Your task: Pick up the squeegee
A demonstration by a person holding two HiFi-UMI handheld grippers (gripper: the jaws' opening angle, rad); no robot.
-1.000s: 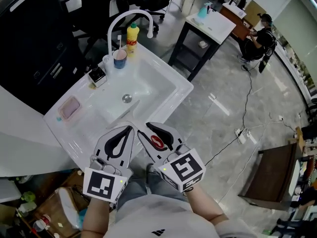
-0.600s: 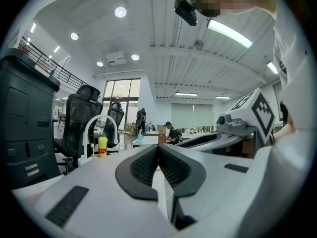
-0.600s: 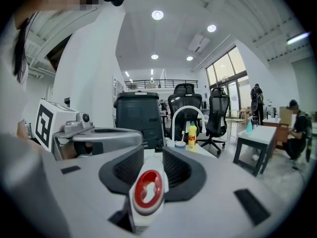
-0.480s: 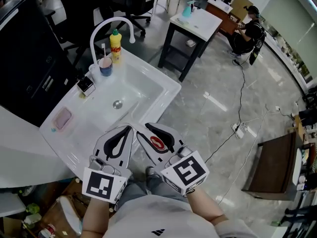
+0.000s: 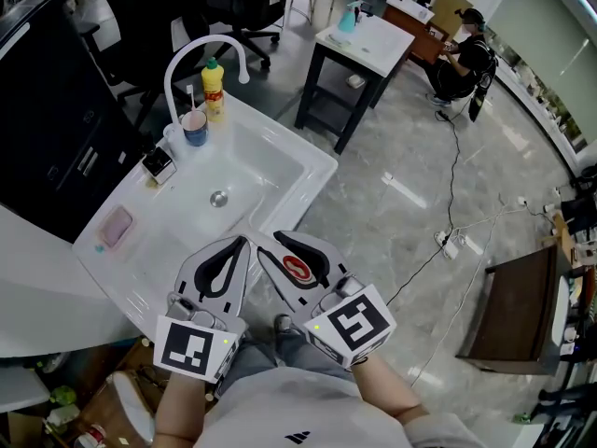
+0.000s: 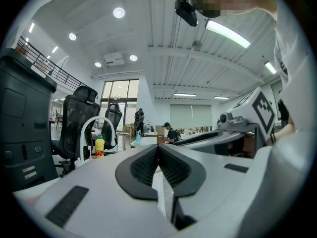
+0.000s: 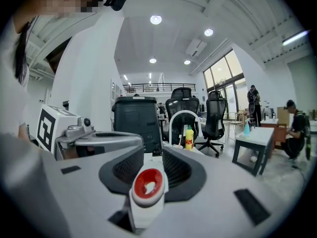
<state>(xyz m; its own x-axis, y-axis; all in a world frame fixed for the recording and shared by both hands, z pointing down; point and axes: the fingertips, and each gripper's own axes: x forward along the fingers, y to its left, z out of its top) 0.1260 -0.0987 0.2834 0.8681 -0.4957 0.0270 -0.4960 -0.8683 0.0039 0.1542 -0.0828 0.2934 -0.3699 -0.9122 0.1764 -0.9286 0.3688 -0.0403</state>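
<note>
The squeegee [image 7: 147, 185] shows as a white handle with a round red end cap, lying between my right gripper's jaws with the cap facing back towards me. In the head view the red cap [image 5: 297, 269] sits inside the right gripper [image 5: 269, 243], which is shut on the handle. The squeegee's blade end is hidden behind the jaws. My left gripper [image 5: 244, 243] hangs beside it, shut with nothing in it; its ribbed pads meet at the tips [image 6: 158, 147]. Both grippers hover side by side over the near corner of the white sink [image 5: 308, 161].
On the sink's far side stand a curved white tap [image 5: 201, 49], a yellow bottle [image 5: 214, 87] and a blue cup [image 5: 194, 127]. A pink pad [image 5: 116, 227] lies at its left. A black table [image 5: 364, 40] stands beyond it. Cables [image 5: 448, 241] cross the grey floor.
In the head view the sink and room have slid to the left and a little up. Both grippers keep their place in the view, and the right one still grips the handle.
</note>
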